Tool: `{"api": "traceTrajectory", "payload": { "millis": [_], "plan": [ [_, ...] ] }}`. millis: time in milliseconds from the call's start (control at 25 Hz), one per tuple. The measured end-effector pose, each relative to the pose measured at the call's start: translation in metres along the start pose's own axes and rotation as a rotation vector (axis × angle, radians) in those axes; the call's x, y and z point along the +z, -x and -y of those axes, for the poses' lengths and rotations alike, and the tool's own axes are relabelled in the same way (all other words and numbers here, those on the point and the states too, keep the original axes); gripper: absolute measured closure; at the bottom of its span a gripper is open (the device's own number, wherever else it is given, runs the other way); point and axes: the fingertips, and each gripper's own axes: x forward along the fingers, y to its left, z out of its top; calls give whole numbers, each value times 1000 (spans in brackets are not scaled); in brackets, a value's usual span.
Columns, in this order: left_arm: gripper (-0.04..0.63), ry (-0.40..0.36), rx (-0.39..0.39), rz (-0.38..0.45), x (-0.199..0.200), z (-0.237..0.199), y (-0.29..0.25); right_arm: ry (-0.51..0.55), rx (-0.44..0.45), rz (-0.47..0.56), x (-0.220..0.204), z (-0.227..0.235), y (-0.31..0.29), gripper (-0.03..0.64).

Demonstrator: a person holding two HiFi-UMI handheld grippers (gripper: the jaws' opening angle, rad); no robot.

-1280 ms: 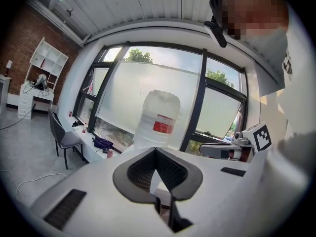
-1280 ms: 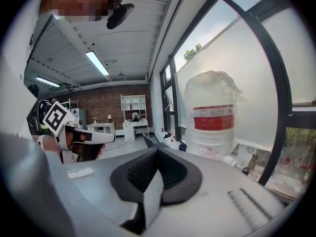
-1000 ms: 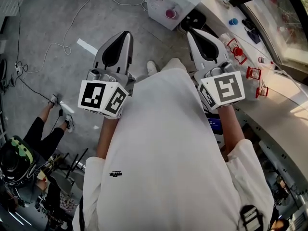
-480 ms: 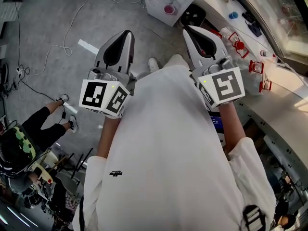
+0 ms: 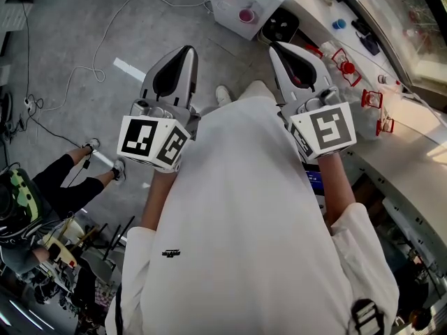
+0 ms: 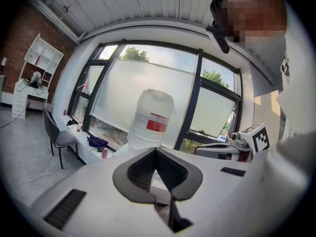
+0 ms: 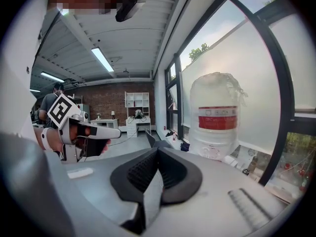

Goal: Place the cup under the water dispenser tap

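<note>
Person in a white shirt holds both grippers up side by side, pointing toward the white box-shaped water dispenser (image 5: 227, 5). Both are well short of it.

Left gripper (image 5: 186, 49): left gripper view shows the ribbed black pads (image 6: 143, 169) meeting at the tip, claw together, nothing between. Right gripper (image 5: 274, 46): same in the right gripper view, pads (image 7: 173, 174) pressed together, claw empty. Each gripper view shows the other gripper alongside with its marker cube.

Small pink cup (image 5: 246, 15) sits on the dispenser's front, on the side facing the grippers. It is clear of both claws and nothing touches it. Can't tell from above whether it is right under a tap.

Large clear plastic water bottle with a red label (image 6: 150, 117) stands upright on top of the dispenser, straight ahead of both grippers in both gripper views.

Black container (image 5: 281, 25) is just beside the dispenser, on the right-gripper side. Long pale window ledge (image 5: 419, 155) runs on from the dispenser on that same side, with small red objects (image 5: 342, 65) and other bits on it.

Grey concrete floor (image 5: 63, 26) spreads out from the dispenser on the left-gripper side. A seated person in dark clothes (image 5: 66, 187) is on it, well apart from the dispenser.
</note>
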Motion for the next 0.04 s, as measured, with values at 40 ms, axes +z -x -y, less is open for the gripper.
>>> {"api": "traceTrajectory", "payload": {
  "millis": [40],
  "plan": [
    [589,2,-2,-2,-1,1,0,-1,-1,-1,-1,0,1,606]
  ]
}}
